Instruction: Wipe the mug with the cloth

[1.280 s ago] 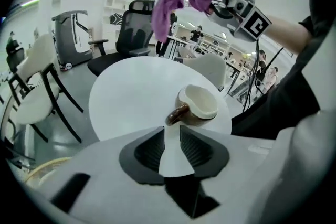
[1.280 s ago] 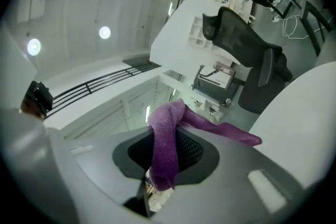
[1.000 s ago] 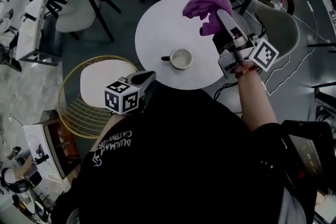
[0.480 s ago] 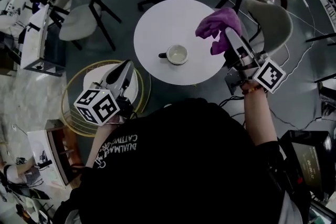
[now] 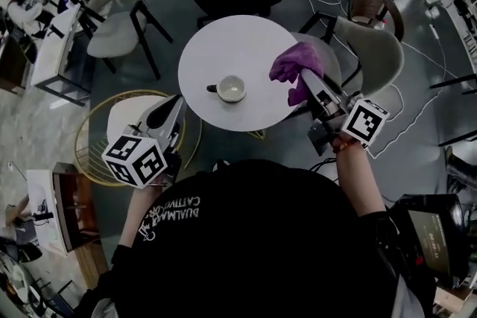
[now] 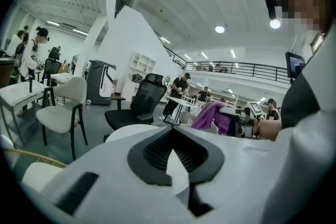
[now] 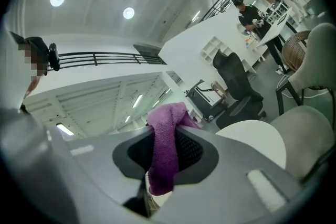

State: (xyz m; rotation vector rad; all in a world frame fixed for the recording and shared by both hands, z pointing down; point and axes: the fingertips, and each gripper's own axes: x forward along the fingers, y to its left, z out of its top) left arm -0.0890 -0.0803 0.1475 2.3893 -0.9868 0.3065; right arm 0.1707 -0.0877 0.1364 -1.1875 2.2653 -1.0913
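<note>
A white mug (image 5: pixel 232 88) stands on the round white table (image 5: pixel 246 41).

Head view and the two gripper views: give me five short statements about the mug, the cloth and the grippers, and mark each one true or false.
1. The purple cloth is clamped in the right gripper. True.
2. The mug lies on its side. False: it stands upright on the round white table.
3. The left gripper is shut with nothing between its jaws. True.
4. The cloth is pressed against the mug. False: it hangs apart from the mug, to the mug's right in the head view, near the table's edge.
5. The mug's handle points toward the cloth. False: it points to the left in the head view, away from the cloth.
</note>
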